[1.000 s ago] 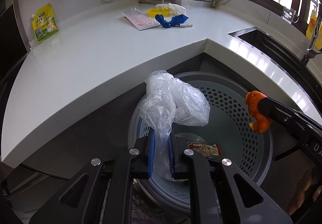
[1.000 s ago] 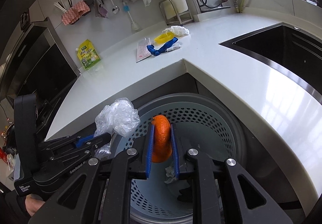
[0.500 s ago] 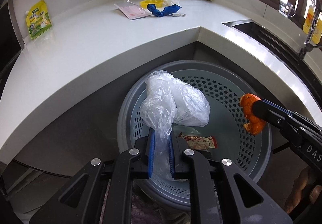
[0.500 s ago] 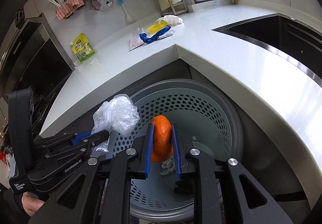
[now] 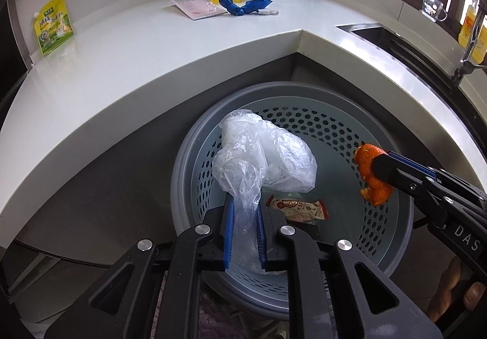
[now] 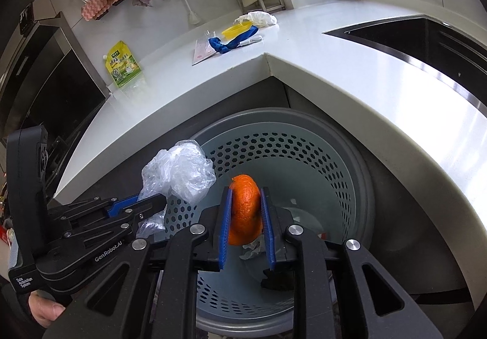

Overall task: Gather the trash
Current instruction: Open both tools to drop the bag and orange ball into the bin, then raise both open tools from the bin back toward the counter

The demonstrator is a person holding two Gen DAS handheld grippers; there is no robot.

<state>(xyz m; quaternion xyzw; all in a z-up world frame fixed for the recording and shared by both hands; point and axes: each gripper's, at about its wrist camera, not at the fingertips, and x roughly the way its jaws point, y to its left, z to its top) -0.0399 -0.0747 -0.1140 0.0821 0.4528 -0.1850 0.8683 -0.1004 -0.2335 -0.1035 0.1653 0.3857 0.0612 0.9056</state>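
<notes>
From the left wrist, your left tongs (image 5: pixel 245 232) are clenched on a crumpled clear bag (image 5: pixel 261 162) held over the bin (image 5: pixel 404 235), where a wrapper (image 5: pixel 296 208) already lies; the light film could cling to the pads on release. From the right wrist, your right tongs (image 6: pixel 246 224) grasp a curled orange peel (image 6: pixel 245 208) above the bin's middle; more litter waits at the tabletop's (image 6: pixel 350 77) far corner.

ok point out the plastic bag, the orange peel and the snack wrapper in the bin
plastic bag (image 5: pixel 268 162): left wrist view, on its crumpled bulge above the tool
orange peel (image 6: pixel 245 208): right wrist view, on its outer skin between the pads
snack wrapper (image 5: pixel 299 208): left wrist view, on its printed middle
</notes>
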